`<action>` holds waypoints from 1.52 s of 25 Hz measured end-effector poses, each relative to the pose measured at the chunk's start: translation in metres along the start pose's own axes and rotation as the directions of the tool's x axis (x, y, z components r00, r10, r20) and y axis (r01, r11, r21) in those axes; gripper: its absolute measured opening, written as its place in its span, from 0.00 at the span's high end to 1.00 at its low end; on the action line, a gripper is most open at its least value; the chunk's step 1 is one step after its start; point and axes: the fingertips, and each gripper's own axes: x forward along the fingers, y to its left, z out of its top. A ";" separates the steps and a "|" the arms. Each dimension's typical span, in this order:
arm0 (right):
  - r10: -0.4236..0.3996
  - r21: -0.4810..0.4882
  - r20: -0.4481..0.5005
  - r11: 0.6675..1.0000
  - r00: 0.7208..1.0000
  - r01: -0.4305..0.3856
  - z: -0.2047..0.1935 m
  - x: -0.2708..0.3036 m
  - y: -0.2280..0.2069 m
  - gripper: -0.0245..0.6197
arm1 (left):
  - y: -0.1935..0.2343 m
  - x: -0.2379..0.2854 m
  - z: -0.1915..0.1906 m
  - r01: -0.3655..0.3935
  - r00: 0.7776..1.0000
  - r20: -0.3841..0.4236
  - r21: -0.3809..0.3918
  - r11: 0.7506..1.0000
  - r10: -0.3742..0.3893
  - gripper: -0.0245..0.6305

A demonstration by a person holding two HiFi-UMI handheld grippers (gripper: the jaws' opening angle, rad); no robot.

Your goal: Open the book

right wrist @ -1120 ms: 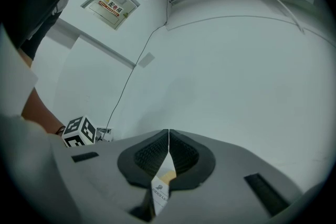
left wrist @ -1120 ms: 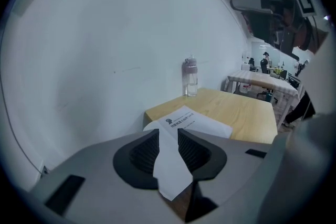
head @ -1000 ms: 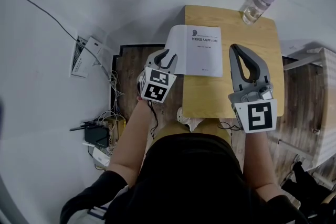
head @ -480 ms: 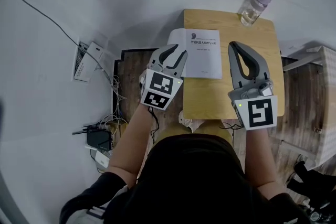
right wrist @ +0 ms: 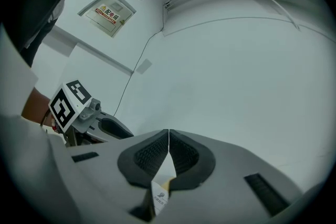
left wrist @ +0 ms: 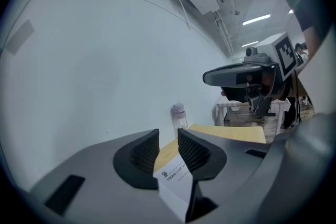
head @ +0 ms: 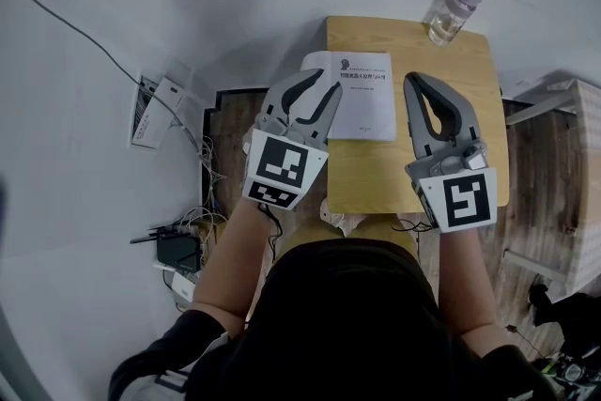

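Left gripper (head: pixel 317 94), jaws parted and empty, hovers over the left edge of the table (head: pixel 470 108), where the closed book (head: pixel 362 94) overhangs, likely so its cover can be caught. Right gripper (head: pixel 415 82), clenched on nothing, hangs above the table's middle.

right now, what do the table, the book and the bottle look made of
The table: wood or wood-look laminate, pale tan, smooth, low sheen. The book: paper, matte white cover with dark print. The bottle: clear plastic or glass, see-through body; pale purple cap, likely plastic.
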 end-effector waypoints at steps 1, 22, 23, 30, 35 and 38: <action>0.002 0.006 0.003 1.000 1.000 -0.002 0.001 0.000 0.000 0.92 | 0.000 -0.001 0.003 0.000 1.000 0.006 0.006 1.000 0.000 0.78; -0.014 -0.006 0.109 1.000 0.994 0.014 0.032 -0.019 0.012 0.92 | -0.029 -0.057 0.088 0.028 0.953 0.300 0.082 0.996 -0.051 0.78; -0.013 -0.009 0.117 1.000 0.993 0.014 0.034 -0.021 0.013 0.92 | -0.029 -0.058 0.089 0.025 0.951 0.303 0.087 0.996 -0.051 0.78; -0.040 -0.061 0.139 0.997 0.990 0.049 0.042 -0.028 0.018 0.92 | -0.034 -0.060 0.095 0.016 0.944 0.328 0.102 0.995 -0.049 0.78; -0.041 -0.059 0.139 0.997 0.989 0.050 0.044 -0.033 0.017 0.92 | -0.041 -0.061 0.098 0.027 0.939 0.339 0.112 0.993 -0.064 0.80; -0.041 -0.066 0.131 0.997 0.991 0.050 0.041 -0.034 0.018 0.92 | -0.038 -0.063 0.100 0.000 0.932 0.360 0.106 0.994 -0.038 0.95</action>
